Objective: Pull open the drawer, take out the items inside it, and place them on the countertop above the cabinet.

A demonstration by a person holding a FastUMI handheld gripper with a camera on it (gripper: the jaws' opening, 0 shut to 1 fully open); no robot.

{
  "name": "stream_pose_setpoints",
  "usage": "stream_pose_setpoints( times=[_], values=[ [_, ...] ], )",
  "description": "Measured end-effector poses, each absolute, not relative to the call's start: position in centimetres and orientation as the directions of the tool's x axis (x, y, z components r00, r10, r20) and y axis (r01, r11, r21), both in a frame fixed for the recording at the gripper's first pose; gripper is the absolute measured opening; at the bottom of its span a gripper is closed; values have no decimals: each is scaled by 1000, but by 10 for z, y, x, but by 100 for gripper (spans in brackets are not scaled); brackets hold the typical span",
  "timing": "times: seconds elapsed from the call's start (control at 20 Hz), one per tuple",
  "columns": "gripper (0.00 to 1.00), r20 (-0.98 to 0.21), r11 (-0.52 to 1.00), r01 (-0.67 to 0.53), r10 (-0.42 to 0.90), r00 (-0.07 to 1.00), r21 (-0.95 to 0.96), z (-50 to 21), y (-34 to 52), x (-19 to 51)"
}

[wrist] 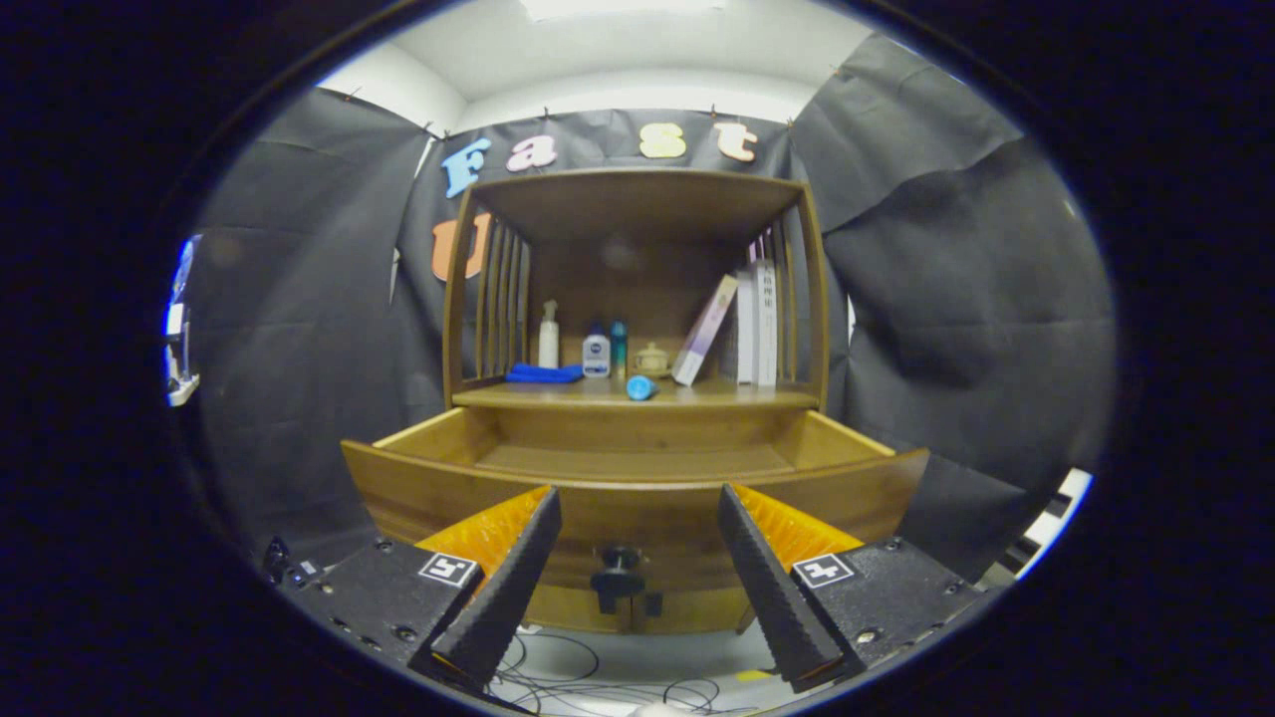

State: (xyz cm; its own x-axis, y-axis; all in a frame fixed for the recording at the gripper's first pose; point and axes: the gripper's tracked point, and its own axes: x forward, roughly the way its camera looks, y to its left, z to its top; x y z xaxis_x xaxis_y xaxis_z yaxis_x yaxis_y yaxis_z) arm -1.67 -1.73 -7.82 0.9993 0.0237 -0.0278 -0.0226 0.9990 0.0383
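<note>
A wooden cabinet stands ahead with its drawer [637,493] pulled out toward me; what I can see of the drawer's floor is bare. The dark knob [619,563] on the drawer front sits between my two fingers, untouched. My gripper [637,503] is open and holds nothing. On the countertop [558,396] above the drawer lie a folded blue cloth [544,373] and a blue cylinder [639,387] on its side near the front edge. Behind them stand a white pump bottle [549,337], a small white-labelled bottle [596,355], a teal bottle [619,348] and a small tan pot [651,358].
Books [755,321] lean and stand at the right of the shelf space, under a wooden top with slatted sides [501,299]. Cables [578,677] lie on the pale floor below the drawer. Black cloth walls close in both sides.
</note>
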Motion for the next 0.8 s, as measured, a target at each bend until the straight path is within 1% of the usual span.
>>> stream_pose_setpoints(
  times=[0.15, 0.35, 0.75, 0.8],
  values=[
    [100, -90, 999, -22, 26, 996, 49, -107, -16, -4],
    [100, -135, 998, -20, 28, 990, 59, -128, -11, 13],
    [100, -160, 998, -18, 28, 987, 62, -137, -3, 36],
    [100, -142, 998, -9, 18, 990, 67, -134, -4, 37]
  ],
)
